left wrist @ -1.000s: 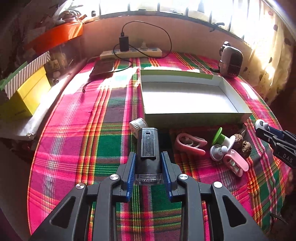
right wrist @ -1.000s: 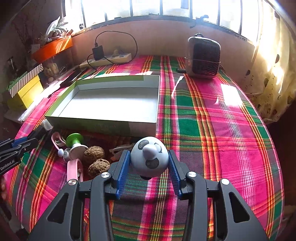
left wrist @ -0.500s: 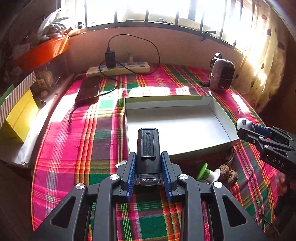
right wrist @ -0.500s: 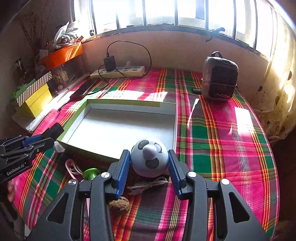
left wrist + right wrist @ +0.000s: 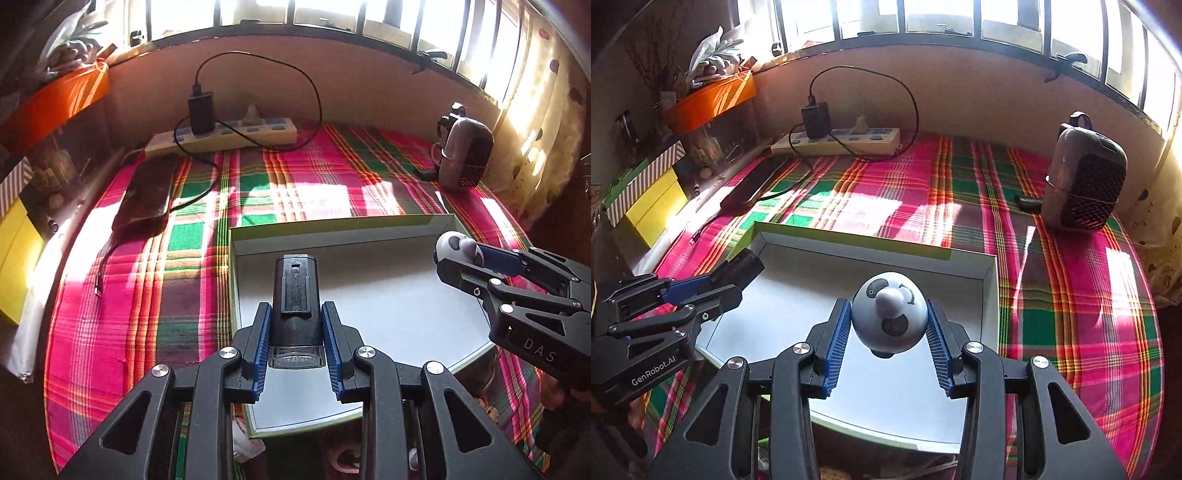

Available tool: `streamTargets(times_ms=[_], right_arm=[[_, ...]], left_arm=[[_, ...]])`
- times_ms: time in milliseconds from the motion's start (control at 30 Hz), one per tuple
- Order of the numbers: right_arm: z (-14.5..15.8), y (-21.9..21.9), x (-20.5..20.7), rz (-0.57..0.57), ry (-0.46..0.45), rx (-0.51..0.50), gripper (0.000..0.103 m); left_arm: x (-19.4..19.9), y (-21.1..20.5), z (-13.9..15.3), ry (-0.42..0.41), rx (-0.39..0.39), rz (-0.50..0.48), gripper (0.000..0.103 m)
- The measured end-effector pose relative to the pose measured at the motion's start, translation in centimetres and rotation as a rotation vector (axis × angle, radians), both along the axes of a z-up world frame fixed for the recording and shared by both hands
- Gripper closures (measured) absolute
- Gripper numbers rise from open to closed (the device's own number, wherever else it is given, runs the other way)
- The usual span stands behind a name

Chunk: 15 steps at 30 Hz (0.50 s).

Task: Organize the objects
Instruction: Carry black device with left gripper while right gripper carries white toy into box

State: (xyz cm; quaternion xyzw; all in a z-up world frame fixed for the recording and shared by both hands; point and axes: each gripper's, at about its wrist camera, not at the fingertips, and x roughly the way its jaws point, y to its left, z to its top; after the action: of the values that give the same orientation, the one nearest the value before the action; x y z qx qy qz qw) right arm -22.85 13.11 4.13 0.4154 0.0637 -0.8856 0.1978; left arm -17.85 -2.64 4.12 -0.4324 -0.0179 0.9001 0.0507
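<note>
My left gripper (image 5: pixel 295 317) is shut on a black rectangular device (image 5: pixel 294 291) and holds it over the left part of the open white box (image 5: pixel 391 288) with a green rim. My right gripper (image 5: pixel 888 321) is shut on a grey round toy head (image 5: pixel 889 319) with a face and holds it over the box's right part (image 5: pixel 991 280). Each gripper shows in the other's view: the right one (image 5: pixel 476 254) with the toy, the left one (image 5: pixel 713 280) with the black device. The box's white floor is bare where it shows.
A white power strip (image 5: pixel 221 138) with a black charger and cable lies at the back of the plaid cloth. A dark flat case (image 5: pixel 146 195) lies at the left, a small heater (image 5: pixel 1084 181) at the right. Yellow boxes (image 5: pixel 653 203) stand at the left edge. Small items lie in front of the box, mostly hidden.
Both grippers have lifted their objects from the cloth in front of the box and moved forward over it. The loose items near the box front have dropped out of sight.
</note>
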Motion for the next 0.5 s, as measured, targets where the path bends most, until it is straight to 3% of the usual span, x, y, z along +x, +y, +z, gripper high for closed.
streamTargets(times_ms=[500], right_arm=[[-2.7, -2.4, -4.0, 0.017, -0.066, 0.046, 0.061]], left_arm=[[-3.8, 0.6, -2.1, -0.049, -0.006, -0.011, 0.078]])
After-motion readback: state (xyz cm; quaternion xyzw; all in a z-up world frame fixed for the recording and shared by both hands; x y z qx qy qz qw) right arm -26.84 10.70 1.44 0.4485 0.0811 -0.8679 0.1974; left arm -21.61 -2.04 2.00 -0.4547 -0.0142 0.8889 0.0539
